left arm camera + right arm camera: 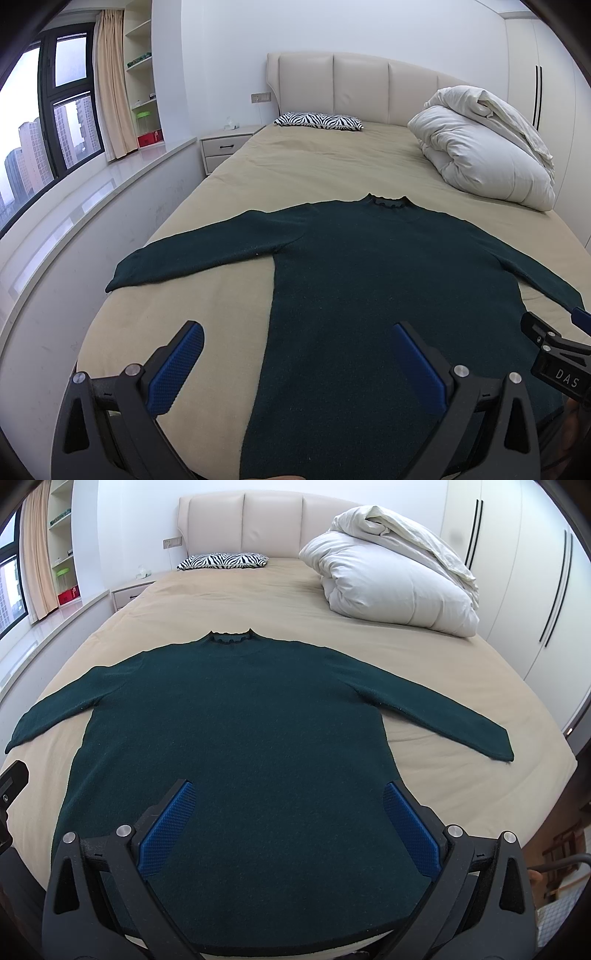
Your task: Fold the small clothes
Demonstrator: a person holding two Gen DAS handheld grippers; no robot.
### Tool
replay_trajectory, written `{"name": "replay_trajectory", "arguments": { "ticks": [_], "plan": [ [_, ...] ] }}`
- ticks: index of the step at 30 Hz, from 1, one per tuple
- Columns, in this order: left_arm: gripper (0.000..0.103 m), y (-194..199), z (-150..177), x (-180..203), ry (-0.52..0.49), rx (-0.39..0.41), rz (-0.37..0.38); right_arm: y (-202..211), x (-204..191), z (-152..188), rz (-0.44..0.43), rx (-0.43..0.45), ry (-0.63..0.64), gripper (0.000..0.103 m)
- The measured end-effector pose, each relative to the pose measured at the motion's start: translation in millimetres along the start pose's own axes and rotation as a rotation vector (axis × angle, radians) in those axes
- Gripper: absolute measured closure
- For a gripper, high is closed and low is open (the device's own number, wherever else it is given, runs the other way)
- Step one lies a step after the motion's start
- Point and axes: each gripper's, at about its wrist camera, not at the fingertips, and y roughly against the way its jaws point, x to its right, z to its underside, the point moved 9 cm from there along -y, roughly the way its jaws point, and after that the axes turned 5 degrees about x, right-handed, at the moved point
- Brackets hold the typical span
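Observation:
A dark green long-sleeved sweater (369, 266) lies flat on the beige bed (295, 166), collar away from me, both sleeves spread out to the sides. It also shows in the right wrist view (236, 716). My left gripper (297, 332) is open and empty, above the sweater's lower left edge. My right gripper (288, 794) is open and empty, above the sweater's lower hem area. Part of the right gripper (554, 343) shows at the right edge of the left wrist view.
A rolled white duvet (484, 147) sits at the bed's far right. A zebra-print pillow (319, 121) lies by the headboard (354, 88). A nightstand (225, 147) and a window ledge (110, 184) run along the left. Wardrobe doors (535, 572) stand on the right.

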Motion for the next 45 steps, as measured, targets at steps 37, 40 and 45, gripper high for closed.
{"name": "replay_trajectory", "arguments": {
  "ticks": [37,40,45],
  "plan": [
    [0.0,-5.3,9.9,-5.9,0.003,-0.006,-0.007,-0.8,-1.9,9.2,-0.008,-0.02,0.003,0.0],
    [0.0,-8.0,10.5,-7.8,0.008,-0.012,-0.01,-3.9,-1.2,6.7,-0.01,-0.024,0.003,0.0],
    [0.0,-9.2,17.9,-8.5,0.021,-0.033,0.004,-7.4,2.9,7.1,-0.019,-0.035,-0.009,0.0]
  ]
}}
